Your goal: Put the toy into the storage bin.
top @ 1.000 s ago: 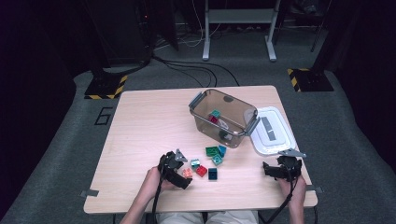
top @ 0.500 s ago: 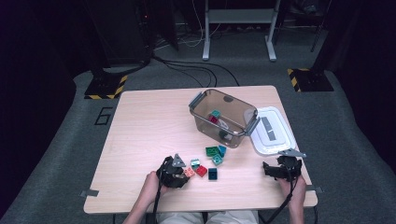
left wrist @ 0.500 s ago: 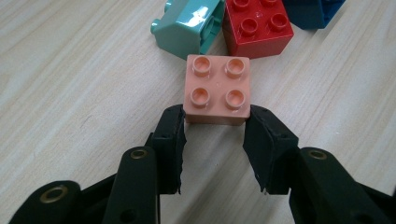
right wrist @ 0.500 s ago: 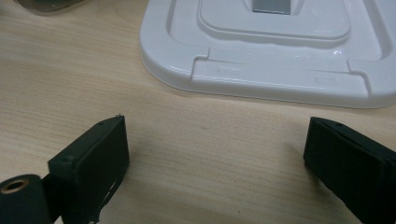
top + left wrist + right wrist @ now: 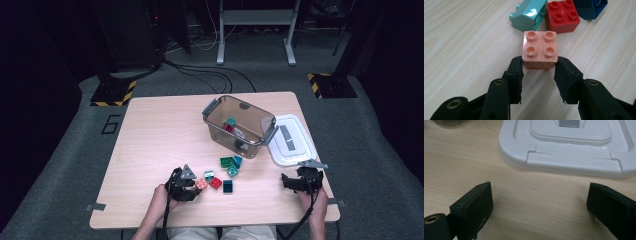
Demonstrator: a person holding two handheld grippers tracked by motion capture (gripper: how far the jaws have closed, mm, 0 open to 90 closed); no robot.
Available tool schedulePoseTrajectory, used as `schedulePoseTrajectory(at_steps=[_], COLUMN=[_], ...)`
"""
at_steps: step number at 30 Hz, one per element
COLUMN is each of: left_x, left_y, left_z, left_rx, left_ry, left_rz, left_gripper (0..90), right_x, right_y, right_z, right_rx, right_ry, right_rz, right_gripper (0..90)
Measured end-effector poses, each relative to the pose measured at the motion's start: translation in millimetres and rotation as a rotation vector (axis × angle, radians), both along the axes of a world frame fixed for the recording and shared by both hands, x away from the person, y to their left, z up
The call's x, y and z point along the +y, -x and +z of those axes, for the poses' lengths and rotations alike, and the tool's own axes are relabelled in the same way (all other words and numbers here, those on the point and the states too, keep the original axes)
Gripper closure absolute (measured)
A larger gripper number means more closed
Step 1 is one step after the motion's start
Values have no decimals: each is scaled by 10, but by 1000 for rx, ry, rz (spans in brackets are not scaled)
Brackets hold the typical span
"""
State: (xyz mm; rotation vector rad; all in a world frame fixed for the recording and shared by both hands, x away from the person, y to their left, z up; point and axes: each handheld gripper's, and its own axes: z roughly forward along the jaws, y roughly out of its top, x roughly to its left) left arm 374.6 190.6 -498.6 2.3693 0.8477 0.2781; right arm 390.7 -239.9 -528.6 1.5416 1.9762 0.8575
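My left gripper (image 5: 539,65) pinches the near edge of the peach brick (image 5: 539,48), which sits studs-up on the bench (image 5: 150,135). Just past it lie a red brick (image 5: 562,15) and a teal piece (image 5: 528,15). My right gripper (image 5: 539,202) rests spread wide, near the white lid (image 5: 574,147). Farther off stands the clear bin (image 5: 240,125).

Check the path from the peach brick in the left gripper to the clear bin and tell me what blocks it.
The red brick and the mint brick lie just beyond the peach brick held in the left gripper, toward the clear bin. Lifting it over them should clear the way.
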Motion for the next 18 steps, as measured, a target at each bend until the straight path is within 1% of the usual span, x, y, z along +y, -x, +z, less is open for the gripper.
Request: schedulePoseTrajectory(at_steps=[6,9,11,13,14,15,18], left_x=[24,31,48,52,55,55,52], left_y=[-36,-44,-70,-78,-101,-101,-153], left_z=[67,97,149,169,204,204,272], left_rx=[-10,-8,-33,-29,-36,-36,-39], left_ry=[1,2,3,1,-4,-4,-9], left_rz=[1,1,4,4,5,5,3], left_gripper=[587,587,587,587,587,587,588], right_x=[-1,-1,-1,0,0,0,0], right_y=[0,0,0,0,0,0,0], right_z=[0,0,0,0,0,0,0], right_rx=[-1,-1,0,0,0,0,-1], right_ry=[2,2,2,1,1,1,1], right_rz=[1,1,1,0,0,0,0], right_gripper=[62,62,62,62,62,62,62])
